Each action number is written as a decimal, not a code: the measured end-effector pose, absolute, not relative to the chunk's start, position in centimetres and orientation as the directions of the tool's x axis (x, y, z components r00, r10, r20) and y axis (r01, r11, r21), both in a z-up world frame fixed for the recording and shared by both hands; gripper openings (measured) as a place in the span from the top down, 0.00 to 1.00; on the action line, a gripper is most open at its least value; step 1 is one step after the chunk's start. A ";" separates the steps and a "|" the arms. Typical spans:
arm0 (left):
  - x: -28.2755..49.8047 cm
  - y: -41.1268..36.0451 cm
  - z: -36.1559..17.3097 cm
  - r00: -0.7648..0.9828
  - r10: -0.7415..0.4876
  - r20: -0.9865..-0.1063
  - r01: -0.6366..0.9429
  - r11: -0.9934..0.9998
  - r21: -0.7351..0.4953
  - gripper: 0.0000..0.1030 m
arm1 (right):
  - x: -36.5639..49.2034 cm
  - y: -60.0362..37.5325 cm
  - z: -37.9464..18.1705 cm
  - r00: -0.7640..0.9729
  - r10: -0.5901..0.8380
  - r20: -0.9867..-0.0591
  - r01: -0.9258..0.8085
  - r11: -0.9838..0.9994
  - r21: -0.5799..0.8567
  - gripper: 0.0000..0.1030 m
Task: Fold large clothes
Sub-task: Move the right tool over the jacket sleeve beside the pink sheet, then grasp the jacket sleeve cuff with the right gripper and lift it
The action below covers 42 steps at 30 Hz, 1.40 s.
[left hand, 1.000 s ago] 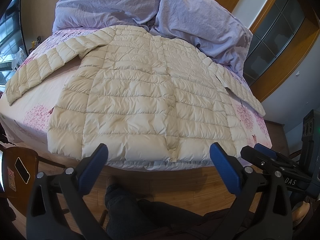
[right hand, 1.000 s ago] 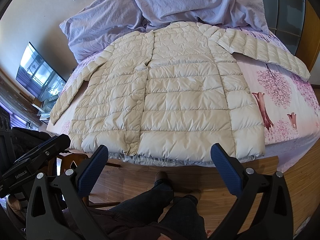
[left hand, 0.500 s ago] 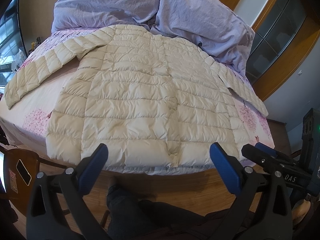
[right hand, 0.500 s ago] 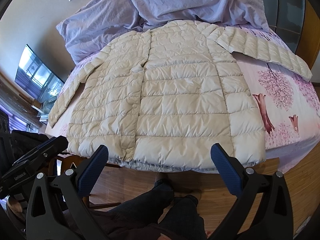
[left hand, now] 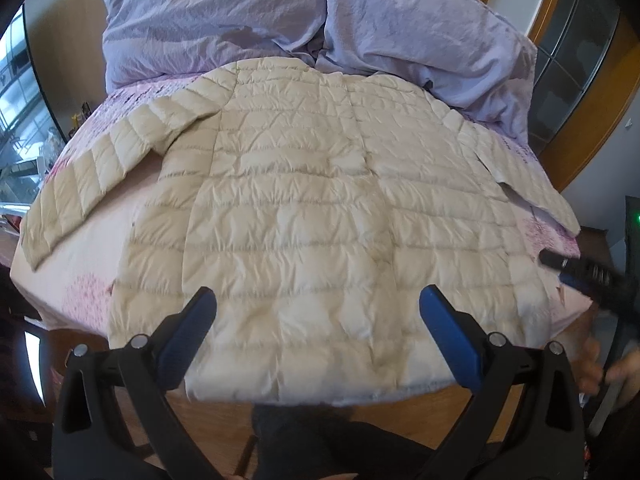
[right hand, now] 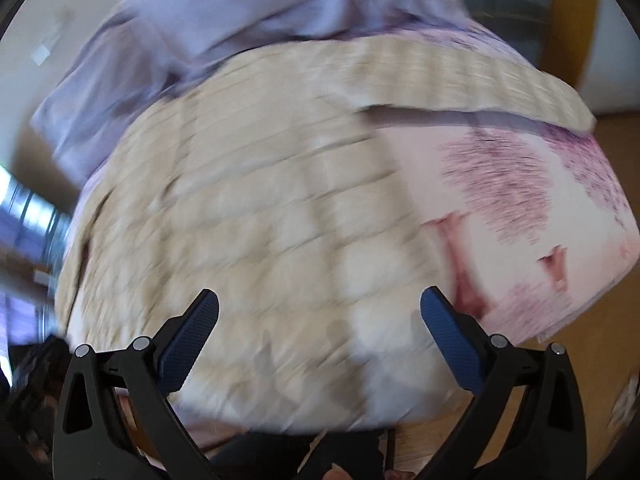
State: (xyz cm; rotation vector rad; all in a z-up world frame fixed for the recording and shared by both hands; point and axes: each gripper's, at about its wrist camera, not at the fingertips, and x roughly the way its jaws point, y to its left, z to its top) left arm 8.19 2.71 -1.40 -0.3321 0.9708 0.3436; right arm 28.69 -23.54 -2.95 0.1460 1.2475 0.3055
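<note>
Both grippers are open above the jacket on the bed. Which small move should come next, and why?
Probably lower the right gripper to the jacket hem and close on it. The jacket lies flat and unfolded on the bed, sleeves spread, and both the right and the left gripper are open and hold nothing. The right view is blurred, so the exact grasp spot is uncertain.

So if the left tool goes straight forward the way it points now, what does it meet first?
Most likely the cream puffer jacket spread flat on the bed. The left tool is open and empty, aimed at the jacket's lower hem area. Depth is uncertain, but nothing else lies between.
</note>
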 end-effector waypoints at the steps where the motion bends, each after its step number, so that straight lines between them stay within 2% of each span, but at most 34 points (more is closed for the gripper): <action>1: 9.0 3.0 -1.5 0.516 0.139 -0.845 -0.426 0.898 -0.113 0.02 | 29.9 -24.6 -3.3 0.289 0.291 -0.912 -0.109 0.957 0.271 0.02; 6: 11.6 4.0 -2.0 0.491 0.162 -0.856 -0.429 0.900 -0.075 0.02 | 36.5 -31.7 -5.1 0.313 0.206 -0.927 0.142 0.955 0.260 0.08; 11: 14.1 5.1 -2.9 0.458 0.162 -0.874 -0.439 0.896 -0.064 0.02 | 41.3 -38.9 -7.0 0.318 0.142 -0.937 0.374 0.890 0.262 0.21; 16: 15.7 5.4 -3.7 0.431 0.165 -0.887 -0.439 0.897 -0.046 0.02 | 43.6 -44.6 -8.5 0.350 0.166 -0.922 0.562 0.751 0.348 0.30; 23: 16.8 5.7 -4.4 0.405 0.165 -0.899 -0.438 0.899 -0.032 0.02 | 45.2 -46.9 -9.8 0.350 0.147 -0.925 0.663 0.658 0.356 0.36; 25: 17.0 5.9 -4.5 0.401 0.163 -0.901 -0.440 0.898 -0.034 0.02 | 45.1 -46.9 -9.7 0.364 0.150 -0.919 0.669 0.645 0.370 0.38; 26: 17.0 6.0 -4.5 0.401 0.161 -0.902 -0.441 0.897 -0.036 0.02 | 45.1 -46.7 -9.9 0.374 0.176 -0.911 0.667 0.632 0.396 0.42; 33: 17.2 7.1 -4.8 0.395 0.153 -0.906 -0.455 0.889 -0.049 0.02 | 45.1 -45.8 -10.0 0.400 0.187 -0.897 0.675 0.602 0.426 0.46; 34: 17.1 7.2 -4.9 0.395 0.152 -0.906 -0.456 0.888 -0.050 0.02 | 45.1 -45.8 -10.1 0.403 0.195 -0.894 0.674 0.598 0.434 0.53; 35: 17.2 7.3 -5.0 0.394 0.151 -0.907 -0.458 0.888 -0.051 0.02 | 45.3 -45.7 -10.4 0.404 0.207 -0.891 0.675 0.590 0.443 0.65; 37: 17.2 7.6 -5.1 0.392 0.151 -0.907 -0.461 0.886 -0.051 0.02 | 45.4 -45.5 -10.5 0.405 0.188 -0.895 0.680 0.592 0.432 0.75; 38: 17.2 7.8 -5.1 0.391 0.151 -0.908 -0.462 0.885 -0.052 0.02 | 45.5 -45.4 -10.5 0.407 0.179 -0.896 0.676 0.601 0.427 0.84; 42: 17.1 8.4 -5.2 0.391 0.151 -0.908 -0.467 0.882 -0.055 0.02 | 46.0 -44.6 -9.9 0.412 0.140 -0.901 0.650 0.648 0.398 0.93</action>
